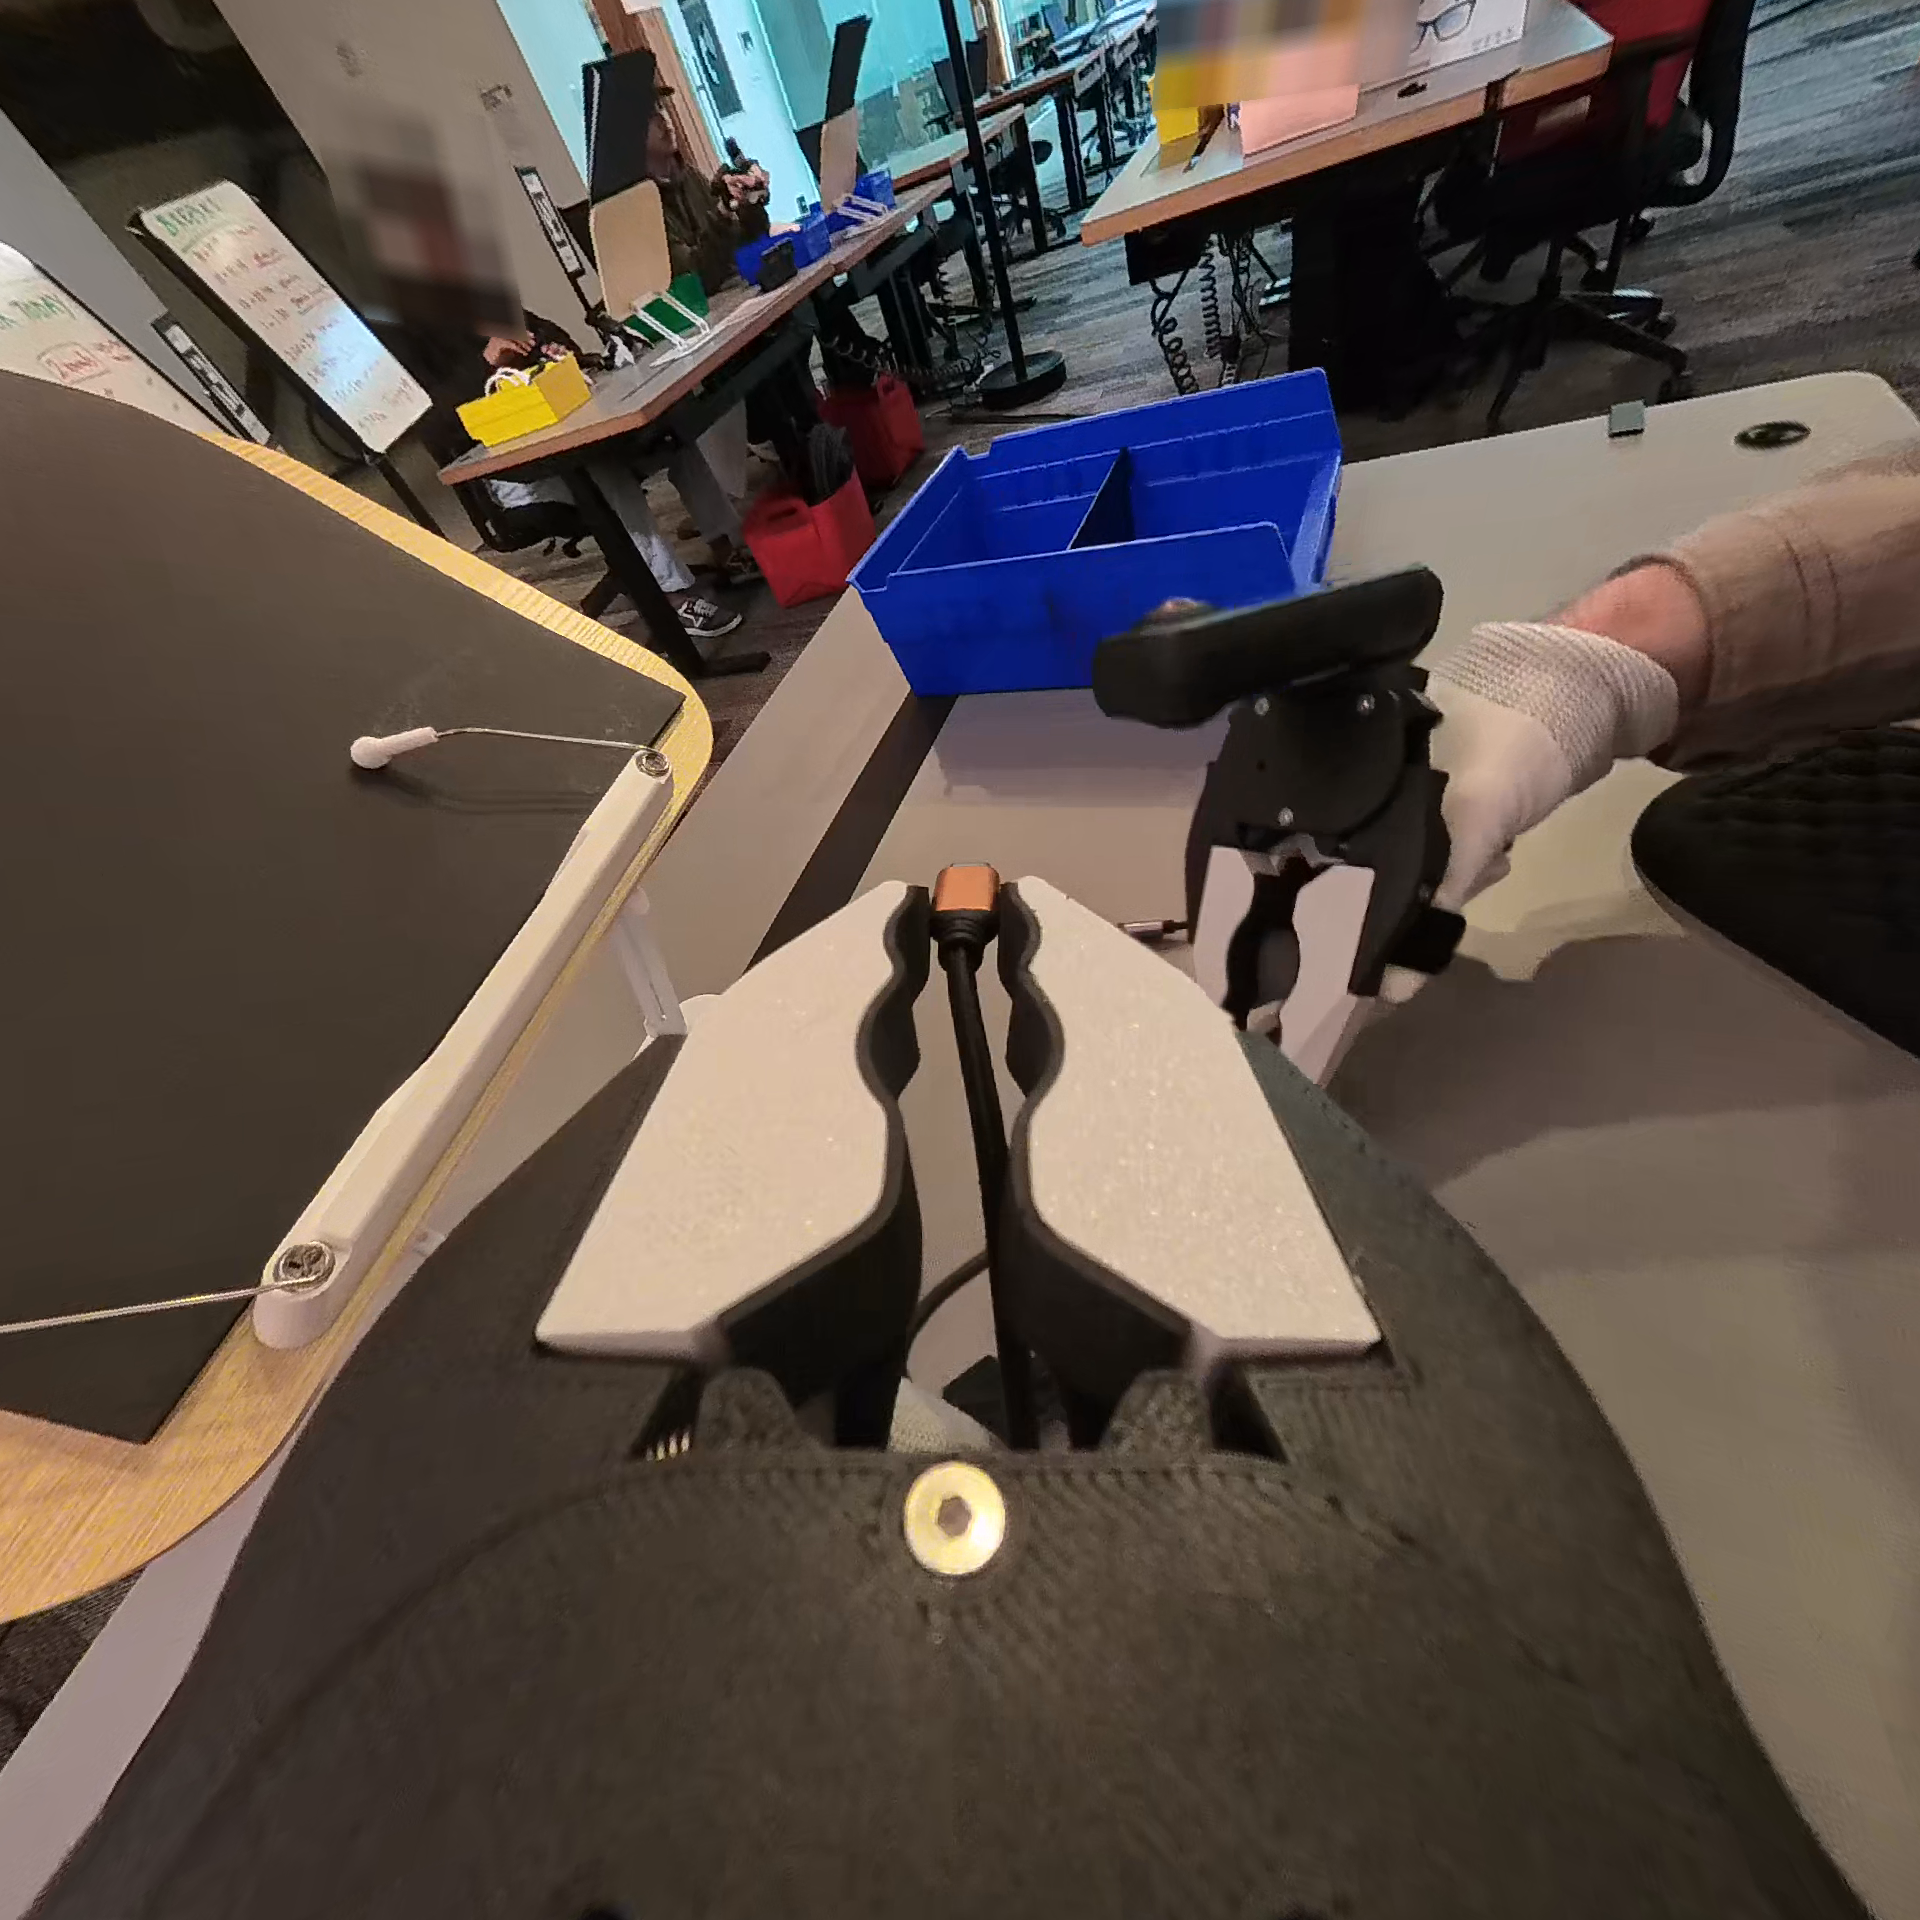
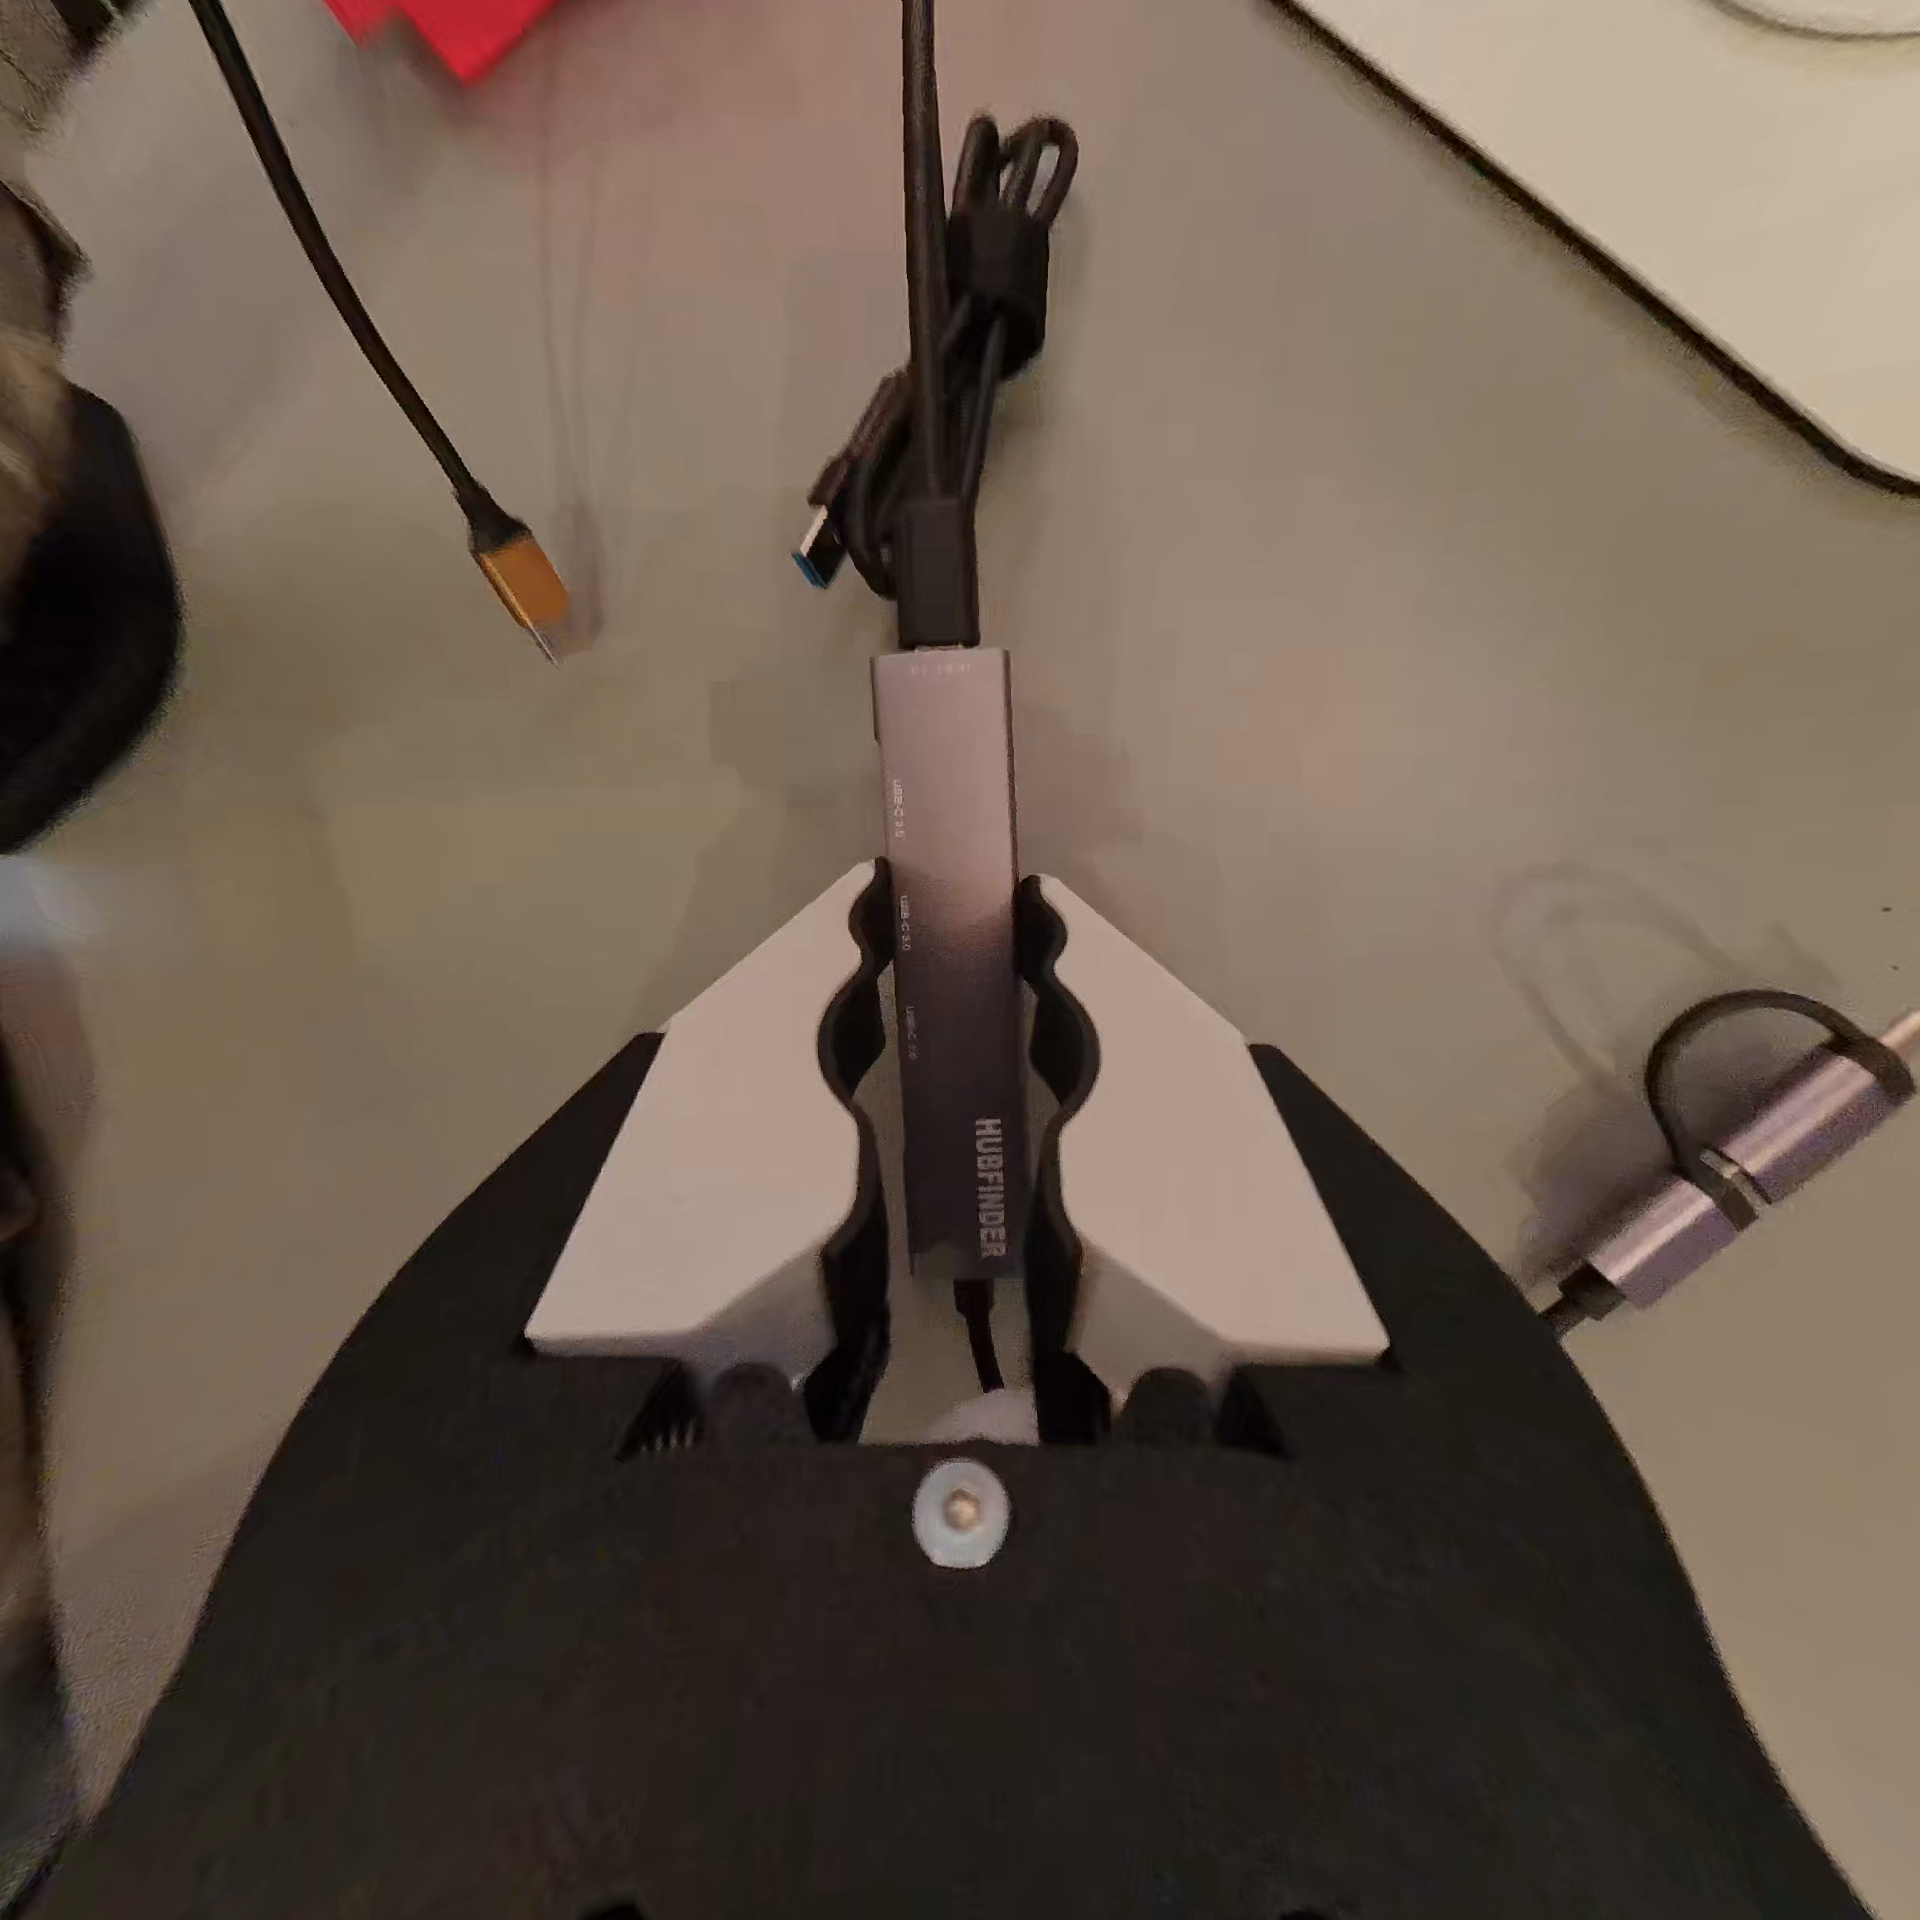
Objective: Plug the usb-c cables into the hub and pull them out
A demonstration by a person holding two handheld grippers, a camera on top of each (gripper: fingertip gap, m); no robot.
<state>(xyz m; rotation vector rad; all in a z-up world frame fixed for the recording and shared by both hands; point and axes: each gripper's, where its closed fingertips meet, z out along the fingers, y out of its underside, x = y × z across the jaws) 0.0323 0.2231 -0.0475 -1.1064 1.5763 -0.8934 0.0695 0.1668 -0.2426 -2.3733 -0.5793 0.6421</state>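
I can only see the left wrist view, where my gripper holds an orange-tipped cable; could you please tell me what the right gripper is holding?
Observer: The right gripper is shut on the grey hub, along its long sides.
Operator: Is anything plugged in?
Observer: Yes, a black cable sits in the hub's far end.
Operator: Any other cables nearby?
Observer: One with a gold connector, ungripped, left of the hub.
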